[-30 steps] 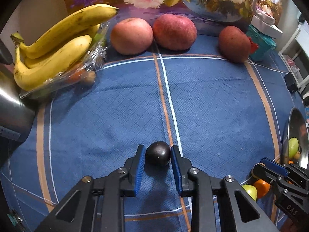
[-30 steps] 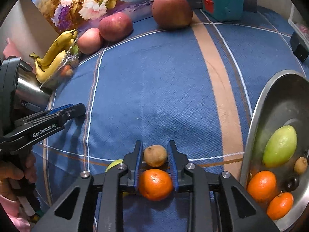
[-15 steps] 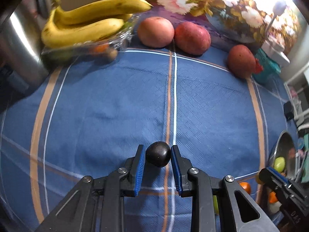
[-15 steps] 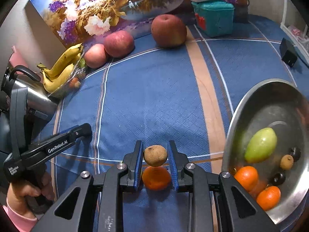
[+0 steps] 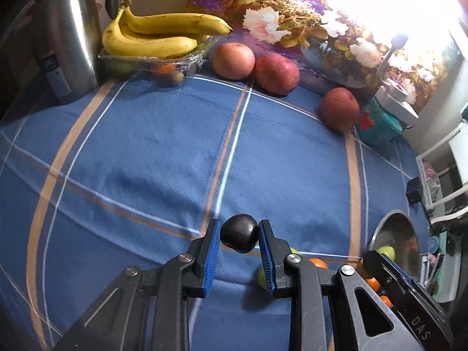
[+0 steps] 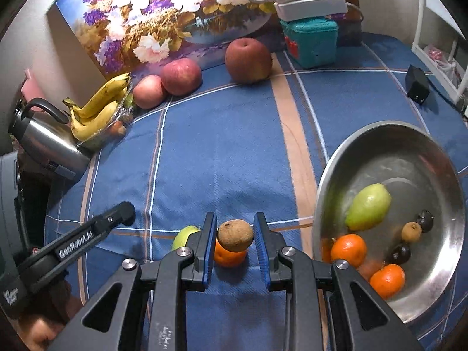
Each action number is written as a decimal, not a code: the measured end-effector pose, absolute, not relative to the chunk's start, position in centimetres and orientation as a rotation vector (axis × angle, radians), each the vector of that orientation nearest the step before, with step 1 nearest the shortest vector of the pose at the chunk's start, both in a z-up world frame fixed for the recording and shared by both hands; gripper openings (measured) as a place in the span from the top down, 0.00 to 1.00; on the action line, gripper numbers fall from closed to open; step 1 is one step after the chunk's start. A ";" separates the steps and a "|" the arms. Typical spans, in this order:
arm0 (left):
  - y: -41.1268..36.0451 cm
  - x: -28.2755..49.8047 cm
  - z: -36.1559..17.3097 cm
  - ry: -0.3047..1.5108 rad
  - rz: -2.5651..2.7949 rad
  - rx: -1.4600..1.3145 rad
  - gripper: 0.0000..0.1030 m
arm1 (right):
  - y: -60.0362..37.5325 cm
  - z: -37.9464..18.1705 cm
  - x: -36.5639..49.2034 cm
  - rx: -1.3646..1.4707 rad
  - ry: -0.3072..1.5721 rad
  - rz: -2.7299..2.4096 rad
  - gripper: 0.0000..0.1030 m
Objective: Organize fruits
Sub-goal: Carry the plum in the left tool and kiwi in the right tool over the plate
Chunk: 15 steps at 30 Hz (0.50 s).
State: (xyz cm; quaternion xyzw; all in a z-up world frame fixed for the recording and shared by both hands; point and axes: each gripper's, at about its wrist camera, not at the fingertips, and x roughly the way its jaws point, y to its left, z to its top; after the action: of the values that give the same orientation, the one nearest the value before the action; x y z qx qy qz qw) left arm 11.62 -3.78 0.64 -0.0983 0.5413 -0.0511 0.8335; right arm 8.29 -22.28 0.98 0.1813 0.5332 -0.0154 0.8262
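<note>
Fruits: two small ones are in hand, a dark fruit (image 5: 239,237) and a brown fruit (image 6: 235,235); the rest lie on the blue cloth (image 5: 175,152) or in the metal bowl (image 6: 380,134).
Left tool (image 5: 239,235): closed on the dark fruit, pinched at its widest part between the blue pads, clear of the cloth.
Right tool (image 6: 235,234): closed on the brown fruit, likewise held across its middle, with an orange (image 6: 229,256) on the cloth right beneath it and a green fruit (image 6: 187,235) just to its left.
Handling: both look small, light and roundish. The dark one is glossy, so I would expect it to slip if the grip loosens. The brown one is rough and should hold well. Neither looks very fragile, but a hard squeeze could bruise them.
Bowl: close to the right of the right tool, already holding a green fruit, two oranges and a few small dark and brown ones.
Far side: bananas (image 5: 152,36) and three apples (image 5: 276,73) lie well ahead of both tools.
Judgement: the bowl seems the likely drop place.
</note>
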 end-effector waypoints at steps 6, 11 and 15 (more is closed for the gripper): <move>-6.6 10.5 0.5 1.118 -0.135 -0.160 0.72 | -23.2 1.8 7.3 0.380 1.098 -0.058 0.74; -9.0 10.3 0.4 1.118 -0.174 -0.115 0.72 | -24.3 1.6 6.9 0.373 1.098 -0.085 0.74; -10.5 9.9 0.9 1.102 -0.209 -0.087 0.72 | -25.4 1.4 6.6 0.388 1.098 -0.108 0.74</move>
State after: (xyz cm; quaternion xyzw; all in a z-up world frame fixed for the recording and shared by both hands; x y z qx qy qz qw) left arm 9.93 -10.49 0.86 -0.0412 0.5225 -0.0989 0.8459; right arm 6.62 -25.36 1.37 0.1829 0.5181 -0.0508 0.8340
